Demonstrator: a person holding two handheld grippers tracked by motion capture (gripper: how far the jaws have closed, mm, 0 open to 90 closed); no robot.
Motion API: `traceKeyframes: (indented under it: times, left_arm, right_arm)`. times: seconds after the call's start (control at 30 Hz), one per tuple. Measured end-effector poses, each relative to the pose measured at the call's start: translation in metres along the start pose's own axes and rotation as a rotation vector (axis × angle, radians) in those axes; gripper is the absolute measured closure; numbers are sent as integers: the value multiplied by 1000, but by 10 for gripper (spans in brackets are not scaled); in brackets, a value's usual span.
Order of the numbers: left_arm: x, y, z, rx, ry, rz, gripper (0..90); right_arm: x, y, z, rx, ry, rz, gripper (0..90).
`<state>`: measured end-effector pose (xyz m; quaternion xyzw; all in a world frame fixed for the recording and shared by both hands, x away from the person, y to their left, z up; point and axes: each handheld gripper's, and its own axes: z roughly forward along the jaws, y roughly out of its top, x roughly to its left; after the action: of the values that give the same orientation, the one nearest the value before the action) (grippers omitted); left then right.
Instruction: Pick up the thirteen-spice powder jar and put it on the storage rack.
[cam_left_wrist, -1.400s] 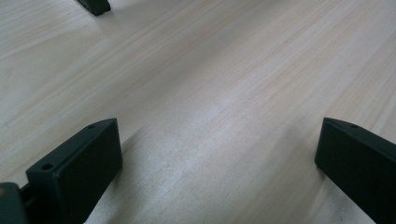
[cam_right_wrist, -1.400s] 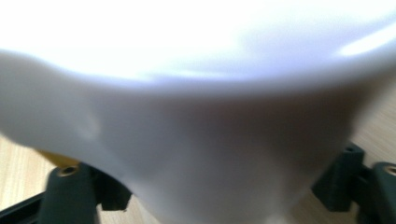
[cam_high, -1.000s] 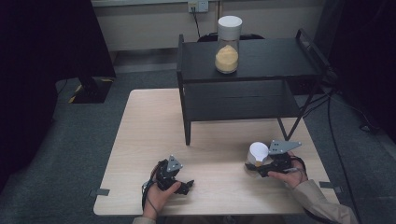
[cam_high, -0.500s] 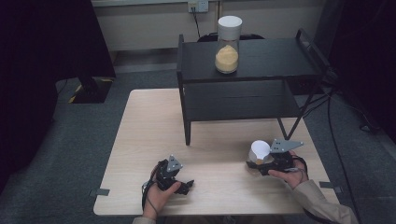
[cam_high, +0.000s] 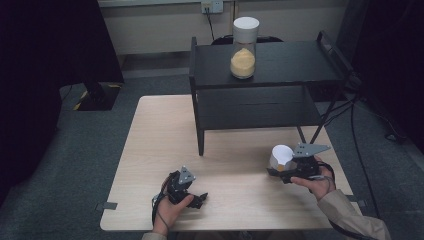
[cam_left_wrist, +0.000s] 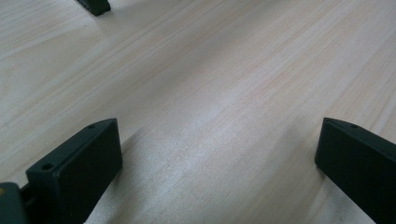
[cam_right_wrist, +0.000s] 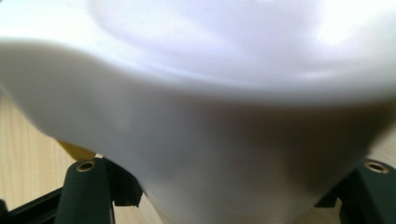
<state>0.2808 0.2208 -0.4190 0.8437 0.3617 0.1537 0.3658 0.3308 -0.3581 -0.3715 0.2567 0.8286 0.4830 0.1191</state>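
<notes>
A white paper cup (cam_high: 281, 155) is held just above the table near its right edge, and my right gripper (cam_high: 276, 169) is shut on it low down. In the right gripper view the cup's wall (cam_right_wrist: 224, 107) sits close up between the two black jaws of the right gripper (cam_right_wrist: 231, 170), and a bit of yellow (cam_right_wrist: 77, 149) shows beneath it. My left gripper (cam_high: 197, 199) rests on the wooden table (cam_high: 150, 150) near the front edge. In its own view the left gripper (cam_left_wrist: 217, 149) is open wide over bare wood.
A black two-level shelf (cam_high: 265, 65) stands across the far half of the table, its front leg (cam_high: 201, 145) near the middle and its foot (cam_left_wrist: 95, 5) far off. On top is a clear jar (cam_high: 244, 47) with a white lid, part full of yellow powder. Cables (cam_high: 360, 150) run right of the table.
My right gripper has drifted slightly right and away with the cup in it. The left gripper has not moved.
</notes>
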Motion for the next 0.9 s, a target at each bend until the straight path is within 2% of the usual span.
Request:
traceKeyframes:
  times: [0.33, 0.9]
  left_arm:
    - [0, 0, 0, 0, 0, 0, 0]
    - [0, 0, 0, 0, 0, 0, 0]
  right_arm:
    - [0, 23, -13, 13, -6, 22, 304]
    - [-2, 65, -29, 29, -27, 19, 304]
